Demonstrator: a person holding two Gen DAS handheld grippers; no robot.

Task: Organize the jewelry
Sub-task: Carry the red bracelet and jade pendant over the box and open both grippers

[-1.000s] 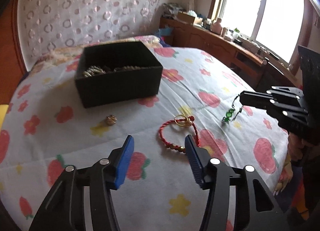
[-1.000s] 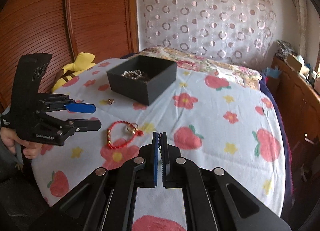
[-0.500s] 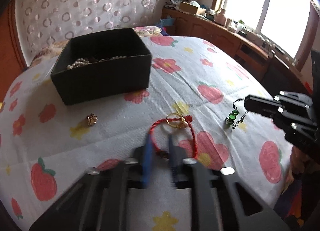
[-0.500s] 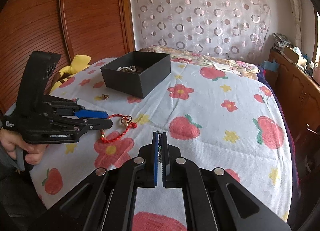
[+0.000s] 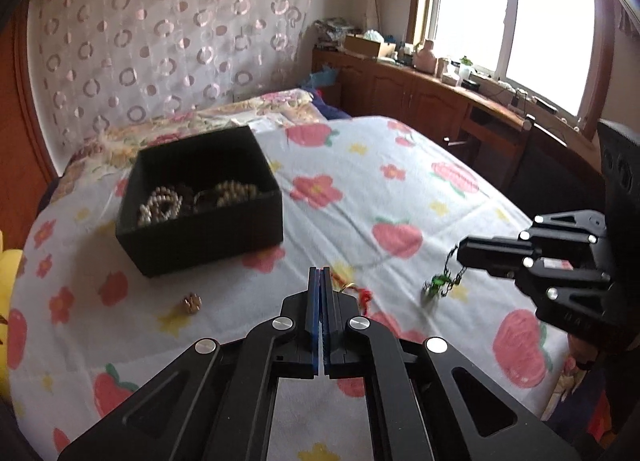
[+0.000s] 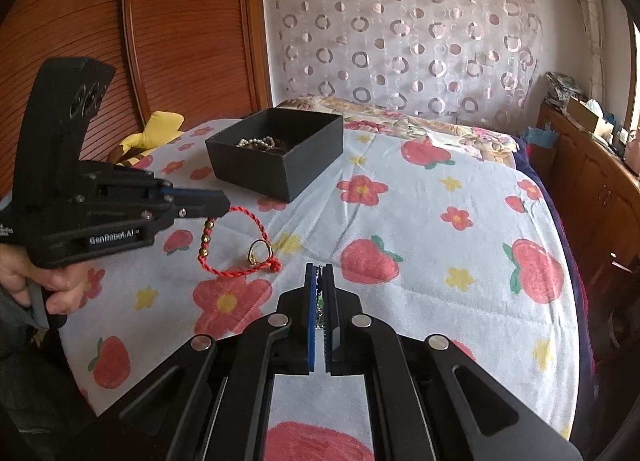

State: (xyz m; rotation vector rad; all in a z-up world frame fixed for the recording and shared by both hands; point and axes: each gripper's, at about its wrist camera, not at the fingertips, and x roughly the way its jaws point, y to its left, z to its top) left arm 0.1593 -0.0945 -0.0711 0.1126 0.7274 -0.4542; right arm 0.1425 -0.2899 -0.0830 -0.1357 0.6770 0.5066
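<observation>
A black box [image 5: 200, 201] with pearl and bead strings inside stands on the flowered cloth; it also shows in the right wrist view [image 6: 276, 149]. My left gripper [image 5: 322, 277] is shut on the red cord bracelet [image 6: 236, 245], lifting one end off the cloth [image 6: 218, 201]; a gold ring [image 6: 260, 251] hangs on the cord. My right gripper [image 6: 320, 273] is shut on a thin chain with a green pendant [image 5: 438, 283], which hangs just above the cloth [image 5: 464, 253]. A small gold charm [image 5: 192, 302] lies in front of the box.
The round table [image 6: 460, 189] has a white cloth with red flowers and strawberries. A yellow plush toy [image 6: 160, 129] sits beyond the left edge. A wooden cabinet [image 5: 440, 101] with clutter runs under the window on the right.
My left gripper has closed from wide open onto the red bracelet and lifted it. The right gripper has stayed shut on the chain, shifting slightly.
</observation>
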